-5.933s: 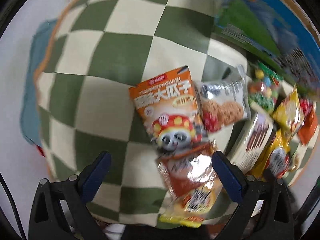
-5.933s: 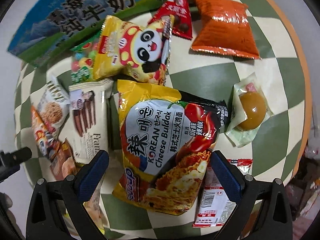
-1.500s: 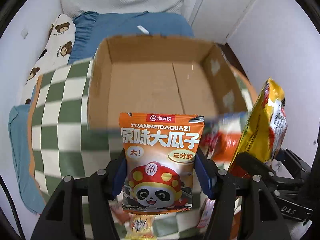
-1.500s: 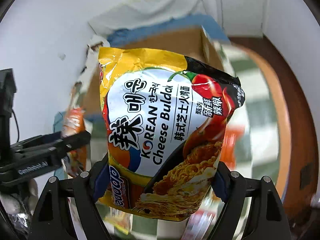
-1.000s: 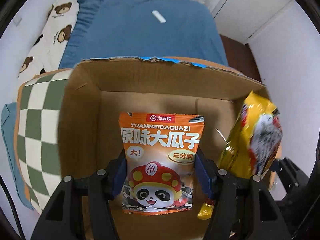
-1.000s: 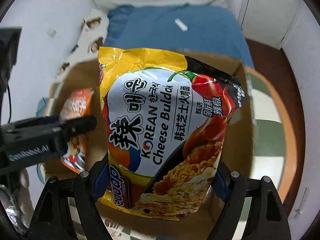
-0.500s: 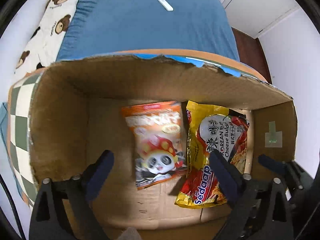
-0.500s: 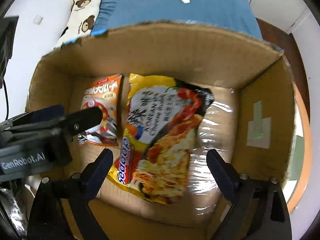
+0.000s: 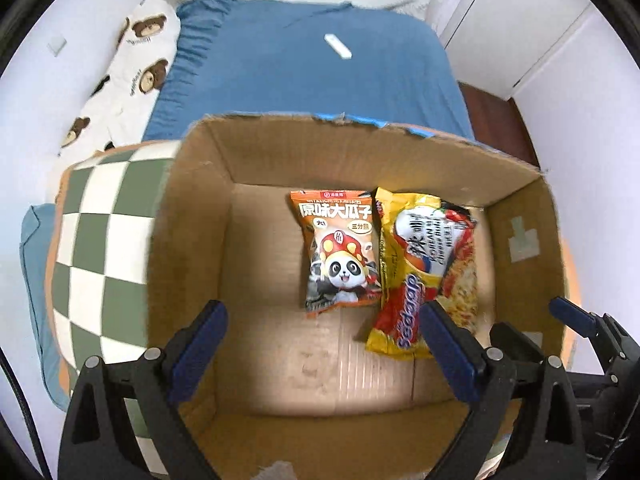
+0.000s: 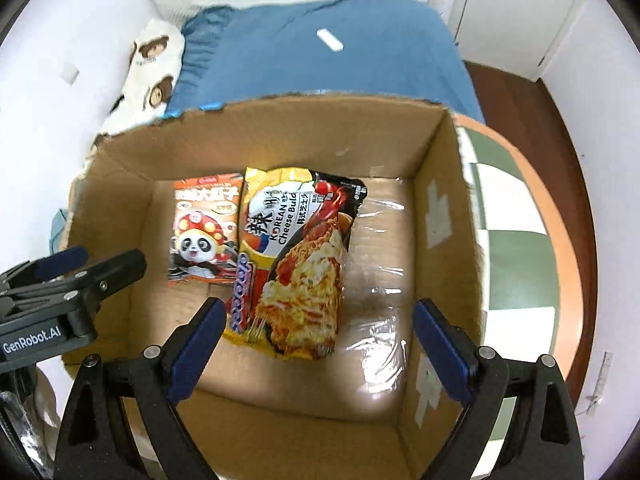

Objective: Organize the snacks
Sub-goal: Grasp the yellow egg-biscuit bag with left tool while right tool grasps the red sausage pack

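Bed (image 9: 312, 76): blue sheet, upper middle of the frame.
Pillow (image 9: 124, 76): white with brown bears, upper left, touching the bed.
White bar (image 9: 338, 46): small, lying on the sheet.
Cupboard door (image 9: 516, 20): white, upper right.
Checked cloth (image 9: 100, 232): green and cream, left.

Orange seed packet (image 9: 340, 252) — noodle pack (image 9: 424, 268) — flat, side-by-side

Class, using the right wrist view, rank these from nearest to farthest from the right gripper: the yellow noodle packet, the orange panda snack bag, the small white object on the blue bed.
1. Yellow noodle packet, just ahead, left of centre in the box.
2. Orange panda snack bag, farther left beside it.
3. Small white object, on the blue bed beyond the box.
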`<state>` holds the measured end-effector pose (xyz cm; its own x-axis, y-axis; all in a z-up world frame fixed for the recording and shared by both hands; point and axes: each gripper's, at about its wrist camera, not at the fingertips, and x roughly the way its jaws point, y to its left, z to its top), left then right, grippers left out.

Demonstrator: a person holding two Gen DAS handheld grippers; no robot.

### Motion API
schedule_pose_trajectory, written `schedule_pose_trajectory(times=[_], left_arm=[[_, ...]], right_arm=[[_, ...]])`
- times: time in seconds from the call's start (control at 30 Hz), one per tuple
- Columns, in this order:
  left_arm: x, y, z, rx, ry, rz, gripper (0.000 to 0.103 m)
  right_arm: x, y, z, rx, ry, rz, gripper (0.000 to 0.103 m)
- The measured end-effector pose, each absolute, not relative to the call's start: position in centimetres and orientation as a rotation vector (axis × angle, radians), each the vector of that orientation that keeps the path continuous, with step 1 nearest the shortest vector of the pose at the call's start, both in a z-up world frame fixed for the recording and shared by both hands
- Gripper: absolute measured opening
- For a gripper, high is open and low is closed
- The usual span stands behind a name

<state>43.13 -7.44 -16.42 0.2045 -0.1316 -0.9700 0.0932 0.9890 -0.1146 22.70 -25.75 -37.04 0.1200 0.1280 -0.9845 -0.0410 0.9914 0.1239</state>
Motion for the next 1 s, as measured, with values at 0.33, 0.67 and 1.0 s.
schedule_pose_trajectory(times=[0.33,0.67,1.0], left_arm=[[35.0,-5.1,-9.1,-0.004,1.177,-0.160,0.098],[20.7,-0.7,-18.5,0.289,1.336,-0.137,0.098],[12.7,-0.4,-32.6,0.248,1.706,-0.185,0.098]], right_arm=[[15.4,-25.6,-27.8,0.140,1.240,0.148,0.069],[1.8,-25.2,-34.2,0.405,1.476,0.216,0.064],[-11.1,-28.3,-43.6,0.413,1.736,-0.005,0.067]])
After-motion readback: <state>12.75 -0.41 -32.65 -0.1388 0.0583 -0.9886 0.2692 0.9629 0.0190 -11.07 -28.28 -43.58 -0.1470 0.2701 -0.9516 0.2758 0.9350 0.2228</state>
